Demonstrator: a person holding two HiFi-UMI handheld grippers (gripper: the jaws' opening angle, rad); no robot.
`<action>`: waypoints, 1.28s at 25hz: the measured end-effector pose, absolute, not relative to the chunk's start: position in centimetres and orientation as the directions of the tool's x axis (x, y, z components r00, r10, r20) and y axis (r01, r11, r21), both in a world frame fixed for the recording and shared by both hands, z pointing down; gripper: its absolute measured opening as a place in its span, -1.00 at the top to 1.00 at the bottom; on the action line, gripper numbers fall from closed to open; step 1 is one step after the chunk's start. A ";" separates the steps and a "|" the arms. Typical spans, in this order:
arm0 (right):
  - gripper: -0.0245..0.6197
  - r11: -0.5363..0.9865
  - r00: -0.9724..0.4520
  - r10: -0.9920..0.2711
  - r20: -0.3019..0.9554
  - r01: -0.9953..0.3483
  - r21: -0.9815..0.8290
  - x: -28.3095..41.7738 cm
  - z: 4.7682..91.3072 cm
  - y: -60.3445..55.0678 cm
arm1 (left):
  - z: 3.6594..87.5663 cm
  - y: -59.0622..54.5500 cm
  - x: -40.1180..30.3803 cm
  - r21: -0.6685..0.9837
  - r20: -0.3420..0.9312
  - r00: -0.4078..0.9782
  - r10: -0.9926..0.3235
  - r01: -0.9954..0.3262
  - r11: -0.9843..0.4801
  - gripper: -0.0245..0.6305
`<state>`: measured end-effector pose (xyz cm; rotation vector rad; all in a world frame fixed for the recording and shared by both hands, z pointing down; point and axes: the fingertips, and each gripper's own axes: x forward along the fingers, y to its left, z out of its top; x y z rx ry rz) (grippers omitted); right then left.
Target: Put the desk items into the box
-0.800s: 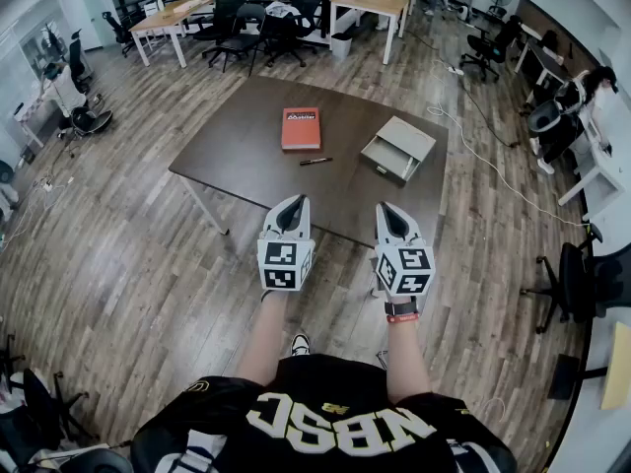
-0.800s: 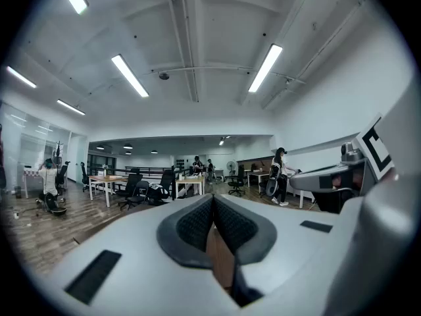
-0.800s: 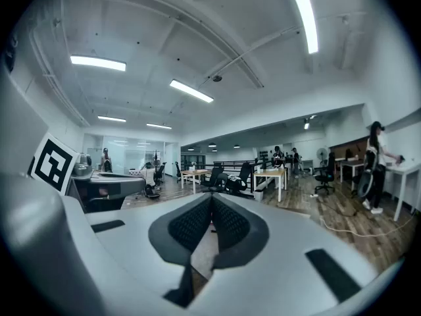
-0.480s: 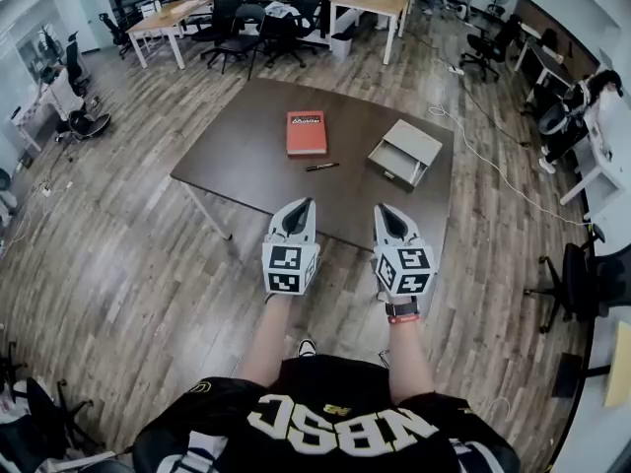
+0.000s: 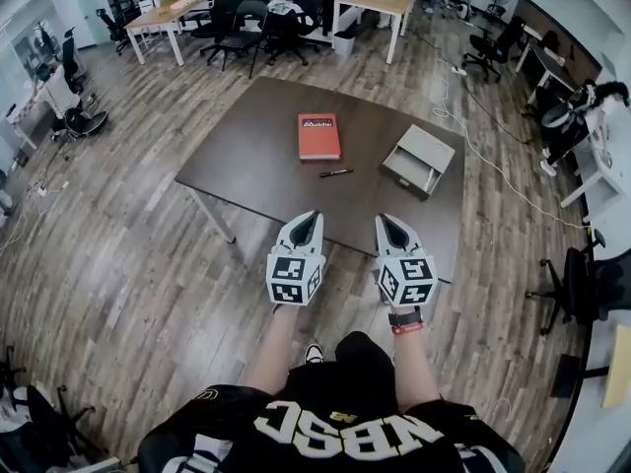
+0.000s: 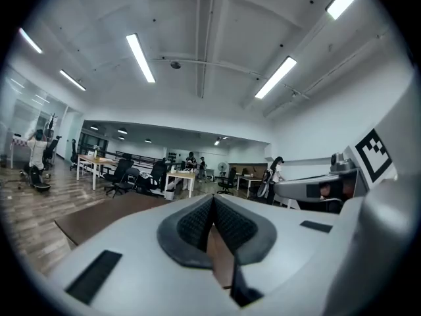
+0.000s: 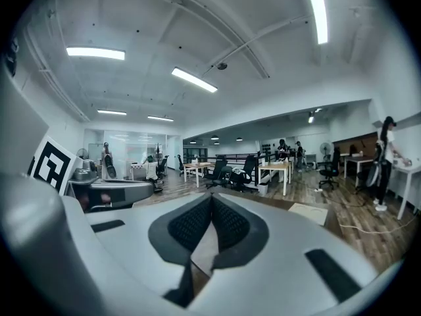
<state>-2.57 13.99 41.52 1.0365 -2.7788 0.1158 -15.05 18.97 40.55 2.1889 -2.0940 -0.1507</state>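
A red book [image 5: 319,137] lies flat in the middle of the dark brown table [image 5: 246,161]. A black pen [image 5: 336,173] lies just in front of it. To the right, a grey open box [image 5: 422,160] sits on the table. I hold both grippers side by side over the table's near edge, well short of all three items. The left gripper [image 5: 307,218] is shut with nothing in it, its pads meeting at the tip [image 6: 212,204]. The right gripper [image 5: 387,222] is also shut and holds nothing [image 7: 210,204].
Wooden floor surrounds the table. Office desks and black chairs [image 5: 246,13] stand behind it, and more chairs stand at the right [image 5: 582,284]. A cable [image 5: 493,161] runs along the floor to the right of the table. People stand at the far desks [image 7: 383,160].
The table and its items have slid lower and slightly right in the head view. Both grippers sit lower in the frame, still side by side and shut.
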 end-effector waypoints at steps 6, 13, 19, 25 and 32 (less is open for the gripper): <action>0.90 0.760 -0.748 -0.629 0.212 -0.649 -0.036 -4.4 43.2 10.6 | 41.7 16.0 -16.9 0.147 0.009 0.034 -0.999 -0.989 -0.032 0.88; 0.90 0.788 -0.781 -0.585 0.219 -0.611 -0.075 -7.6 44.4 2.8 | 41.6 8.0 -18.7 0.118 0.012 0.010 -1.000 -0.993 -0.008 0.88; 0.90 0.807 -0.809 -0.554 0.197 -0.580 -0.110 -9.1 43.4 -5.0 | 40.0 0.5 -19.5 0.094 0.010 -0.025 -1.000 -0.995 0.026 0.88; 0.90 0.815 -0.827 -0.532 0.181 -0.558 -0.155 -9.4 44.4 -10.1 | 40.7 -3.8 -19.7 0.098 0.033 -0.054 -0.998 -0.994 0.057 0.88; 0.90 0.812 -0.837 -0.471 0.280 -0.535 -0.234 -10.8 49.7 -12.8 | 44.2 -7.0 -20.2 0.081 0.125 -0.057 -0.990 -0.994 0.068 0.88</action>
